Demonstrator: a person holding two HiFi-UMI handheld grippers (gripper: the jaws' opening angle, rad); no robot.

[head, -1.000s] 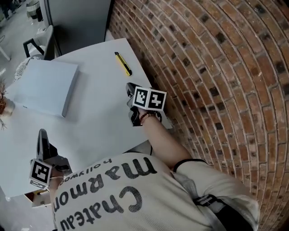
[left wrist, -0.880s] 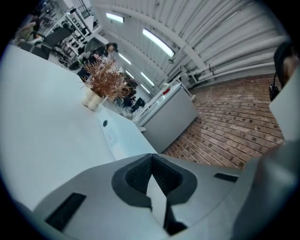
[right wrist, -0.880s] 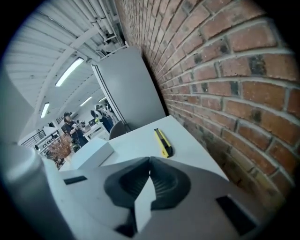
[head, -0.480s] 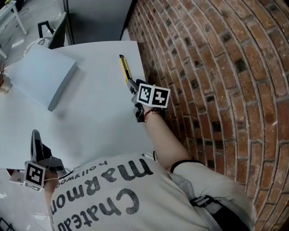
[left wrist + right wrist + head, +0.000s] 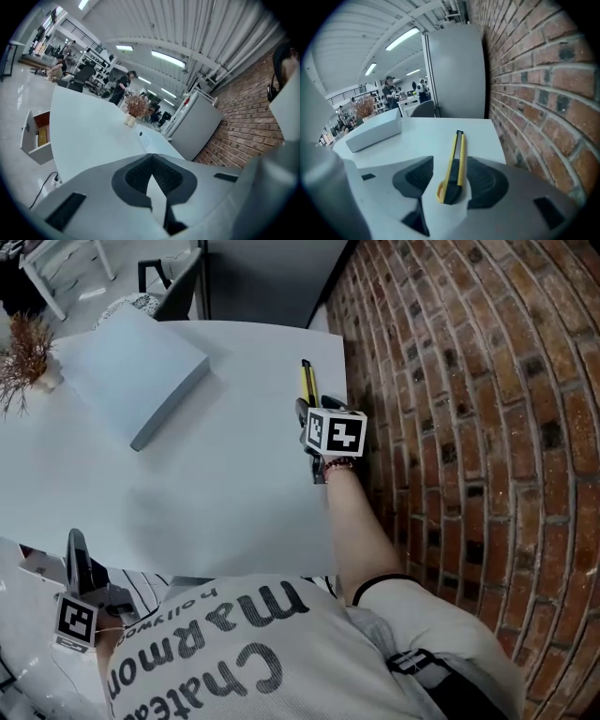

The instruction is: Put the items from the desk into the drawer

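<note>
A yellow and black utility knife (image 5: pixel 307 379) lies on the white desk (image 5: pixel 206 484) close to the brick wall. My right gripper (image 5: pixel 308 409) is at the knife's near end. In the right gripper view the knife (image 5: pixel 454 159) lies between the two dark pads (image 5: pixel 414 179), which stand apart from it; the jaws have just been opening and are open. My left gripper (image 5: pixel 74 545) hangs off the desk's near left edge, shut and empty, pads meeting at the tip (image 5: pixel 151 157). An open white drawer (image 5: pixel 36 138) with something orange inside shows at the left.
A flat light-grey box (image 5: pixel 139 373) lies at the desk's far left, with a dried plant in a vase (image 5: pixel 26 354) beside it. The brick wall (image 5: pixel 459 390) runs along the right edge. A grey cabinet (image 5: pixel 455 70) and a chair (image 5: pixel 176 279) stand beyond the desk.
My right gripper has moved along the wall side up to the knife and its jaws have opened around the near end. The left gripper has drifted off the desk's near edge, still shut.
</note>
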